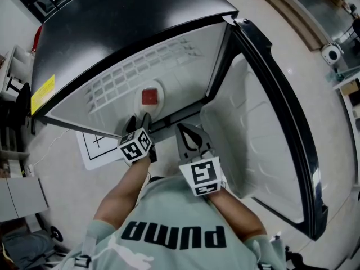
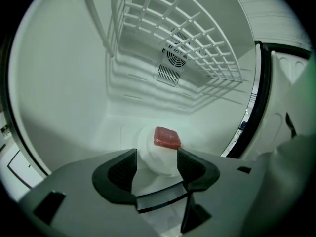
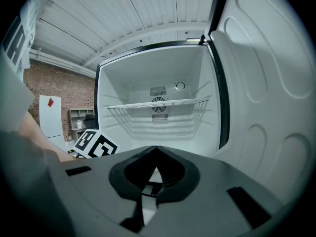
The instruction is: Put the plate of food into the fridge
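Note:
A small white plate [image 1: 140, 101] with a red cube of food [image 1: 149, 96] rests on the floor of the open fridge [image 1: 112, 44]. In the left gripper view the plate [image 2: 150, 157] and the food [image 2: 167, 138] lie just ahead of my left gripper [image 2: 157, 166]. Its jaws stand wide, one on each side of the plate's near edge, and do not press on it. From above, the left gripper [image 1: 139, 120] reaches into the fridge's mouth. My right gripper [image 1: 189, 140] hangs outside by the door, shut [image 3: 155, 149] and empty.
The fridge door [image 1: 264, 122] stands open at the right, close to my right gripper. A white wire shelf [image 2: 187, 33] hangs above the plate; a fan grille [image 2: 170, 65] is on the back wall. A marked paper sheet [image 1: 95, 148] lies on the floor at the left.

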Available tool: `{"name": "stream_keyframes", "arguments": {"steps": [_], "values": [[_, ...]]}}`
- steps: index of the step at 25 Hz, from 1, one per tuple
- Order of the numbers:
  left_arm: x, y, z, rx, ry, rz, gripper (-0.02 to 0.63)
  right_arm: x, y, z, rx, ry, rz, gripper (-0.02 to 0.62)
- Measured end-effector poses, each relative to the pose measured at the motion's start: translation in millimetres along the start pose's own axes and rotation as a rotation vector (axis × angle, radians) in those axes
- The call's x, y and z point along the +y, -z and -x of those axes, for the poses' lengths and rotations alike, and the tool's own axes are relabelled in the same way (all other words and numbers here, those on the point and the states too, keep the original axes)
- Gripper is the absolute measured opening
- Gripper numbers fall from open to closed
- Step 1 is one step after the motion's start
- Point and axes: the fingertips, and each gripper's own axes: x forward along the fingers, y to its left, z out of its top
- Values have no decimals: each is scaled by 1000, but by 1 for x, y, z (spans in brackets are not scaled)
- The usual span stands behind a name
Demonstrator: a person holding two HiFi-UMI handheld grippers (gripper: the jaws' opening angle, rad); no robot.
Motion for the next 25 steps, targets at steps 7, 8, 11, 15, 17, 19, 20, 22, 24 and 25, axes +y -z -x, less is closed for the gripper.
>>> {"name": "stream_keyframes", "arguments": {"steps": [7, 8, 11, 15, 17, 19, 20, 22, 24, 25], "values": [[-23, -15, 37, -65, 165, -28, 208, 18, -8, -2, -9, -18, -3, 5], [-25, -18, 44, -73, 182, -35, 163, 21, -8, -2, -14, -16, 0, 5], [-33, -25, 65, -88, 238, -53, 25, 28, -11, -3, -24, -14, -3, 5], [-46, -35, 96, -94, 332, -83, 6, 36, -18, -4, -42, 4, -6, 5], [-51, -40, 112, -99, 367, -103, 5, 41, -21, -3, -54, 19, -8, 5], [-54, -45, 127, -108, 400, -127, 5, 46, -24, -3, -64, 32, -11, 5], [-55, -47, 134, -113, 418, -136, 5, 49, -26, -2, -68, 37, -13, 5], [-55, -50, 149, -117, 450, -148, 6, 57, -27, 0, -72, 49, -15, 5], [-52, -50, 163, -116, 470, -156, 6, 66, -29, 3, -74, 60, -15, 5], [-49, -50, 170, -115, 475, -162, 6, 70, -31, 4, -76, 66, -17, 5]]}}
